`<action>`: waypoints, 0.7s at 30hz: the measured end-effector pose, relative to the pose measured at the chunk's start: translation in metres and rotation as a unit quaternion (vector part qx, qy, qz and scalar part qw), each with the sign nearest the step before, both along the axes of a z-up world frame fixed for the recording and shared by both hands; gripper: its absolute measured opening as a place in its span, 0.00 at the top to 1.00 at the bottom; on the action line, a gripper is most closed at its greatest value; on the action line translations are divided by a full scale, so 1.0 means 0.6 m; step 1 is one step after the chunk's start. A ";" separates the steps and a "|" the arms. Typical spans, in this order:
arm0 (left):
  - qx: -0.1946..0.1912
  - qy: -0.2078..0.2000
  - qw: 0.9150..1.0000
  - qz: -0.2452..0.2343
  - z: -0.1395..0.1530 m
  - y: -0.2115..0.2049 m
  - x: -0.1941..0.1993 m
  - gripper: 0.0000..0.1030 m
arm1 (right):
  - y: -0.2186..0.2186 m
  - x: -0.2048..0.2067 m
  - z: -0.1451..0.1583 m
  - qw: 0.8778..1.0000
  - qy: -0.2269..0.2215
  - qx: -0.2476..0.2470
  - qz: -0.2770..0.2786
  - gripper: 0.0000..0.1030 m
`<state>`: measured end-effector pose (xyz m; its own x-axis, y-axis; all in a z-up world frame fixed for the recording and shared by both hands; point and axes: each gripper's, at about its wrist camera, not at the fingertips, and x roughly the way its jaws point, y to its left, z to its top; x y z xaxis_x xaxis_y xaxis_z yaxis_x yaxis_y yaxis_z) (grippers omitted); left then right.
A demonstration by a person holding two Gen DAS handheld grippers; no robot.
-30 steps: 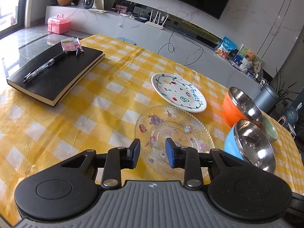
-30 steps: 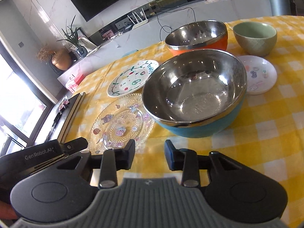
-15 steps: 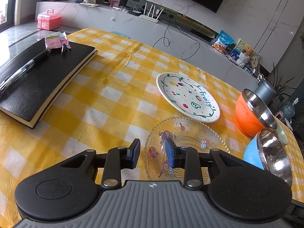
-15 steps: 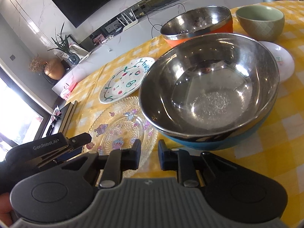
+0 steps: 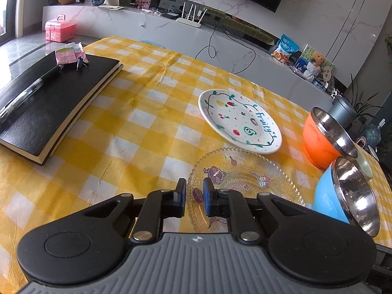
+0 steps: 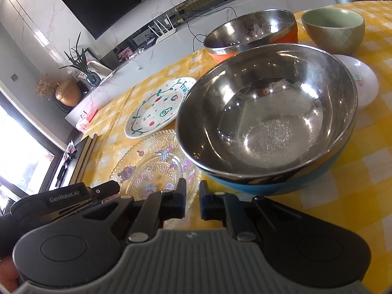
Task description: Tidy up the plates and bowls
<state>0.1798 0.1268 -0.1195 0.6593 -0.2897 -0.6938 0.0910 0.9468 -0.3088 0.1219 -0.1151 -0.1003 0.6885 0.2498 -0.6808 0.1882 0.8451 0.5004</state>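
Note:
A clear glass plate (image 5: 245, 178) with cartoon prints lies on the yellow checked tablecloth; its near rim sits between the fingers of my left gripper (image 5: 194, 197), which stands narrowly open. Behind it lies a white "Fruity" plate (image 5: 238, 121). An orange steel bowl (image 5: 323, 139) and a blue steel bowl (image 5: 348, 196) stand at the right. In the right wrist view, my right gripper (image 6: 192, 199) is narrowly open and empty just before the blue bowl (image 6: 267, 117), beside the glass plate (image 6: 152, 166). The orange bowl (image 6: 252, 34), a green bowl (image 6: 334, 30) and a small white plate (image 6: 362, 83) stand beyond.
A black notebook (image 5: 49, 103) with a pen (image 5: 27, 93) and a pink packet lies at the table's left. A TV console with a router runs along the far wall. The left gripper's body (image 6: 63, 198) shows at the left of the right wrist view.
My left gripper has moved forward so the glass plate's rim now lies between its fingers. My right gripper has moved closer to the blue bowl and its fingers have narrowed.

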 end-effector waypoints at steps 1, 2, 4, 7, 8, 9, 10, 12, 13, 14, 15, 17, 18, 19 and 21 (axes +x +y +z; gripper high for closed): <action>0.001 -0.001 1.000 0.000 0.003 0.000 -0.004 0.86 | -0.002 -0.002 0.002 1.000 0.001 0.002 0.001 0.92; 0.001 -0.001 1.000 0.001 0.006 0.001 -0.010 0.87 | -0.004 -0.004 0.003 1.000 0.003 0.005 0.002 0.92; -0.001 -0.001 1.000 0.002 0.012 0.004 -0.023 0.87 | -0.009 -0.008 0.007 1.000 0.006 0.011 0.007 0.92; -0.002 -0.003 1.000 0.004 0.021 0.006 -0.047 0.87 | -0.015 -0.027 0.017 1.000 0.003 0.012 0.016 0.92; -0.002 -0.004 1.000 0.004 0.025 0.006 -0.058 0.87 | -0.016 -0.034 0.020 1.000 0.001 0.010 0.020 0.92; -0.004 -0.005 1.000 0.006 0.029 0.006 -0.068 0.87 | -0.017 -0.041 0.025 1.000 0.000 0.008 0.024 0.92; -0.006 -0.005 1.000 0.007 0.033 0.006 -0.077 0.87 | -0.020 -0.048 0.029 1.000 -0.001 0.008 0.028 0.92; -0.009 -0.009 1.000 0.009 0.041 0.004 -0.098 0.87 | -0.027 -0.062 0.036 0.999 -0.001 0.010 0.034 0.92; -0.010 -0.009 1.000 0.010 0.045 0.003 -0.107 0.87 | -0.030 -0.068 0.040 0.999 -0.001 0.011 0.037 0.92; -0.010 -0.010 1.000 0.009 0.048 0.001 -0.116 0.87 | -0.031 -0.076 0.044 0.999 0.000 0.009 0.041 0.92; -0.009 -0.011 1.000 0.009 0.051 -0.002 -0.125 0.87 | -0.033 -0.082 0.048 0.999 0.001 0.006 0.045 0.92; -0.007 -0.011 1.000 0.007 0.054 -0.005 -0.140 0.87 | -0.037 -0.095 0.056 0.999 0.004 -0.002 0.054 0.92; -0.006 -0.011 1.000 0.007 0.055 -0.008 -0.148 0.87 | -0.038 -0.102 0.059 0.998 0.005 -0.006 0.059 0.92; -0.007 -0.010 1.000 0.007 0.055 -0.010 -0.155 0.87 | -0.042 -0.109 0.061 0.998 0.006 -0.009 0.063 0.92; -0.010 -0.007 1.000 0.009 0.054 -0.012 -0.167 0.87 | -0.046 -0.121 0.065 0.997 0.006 -0.014 0.070 0.92</action>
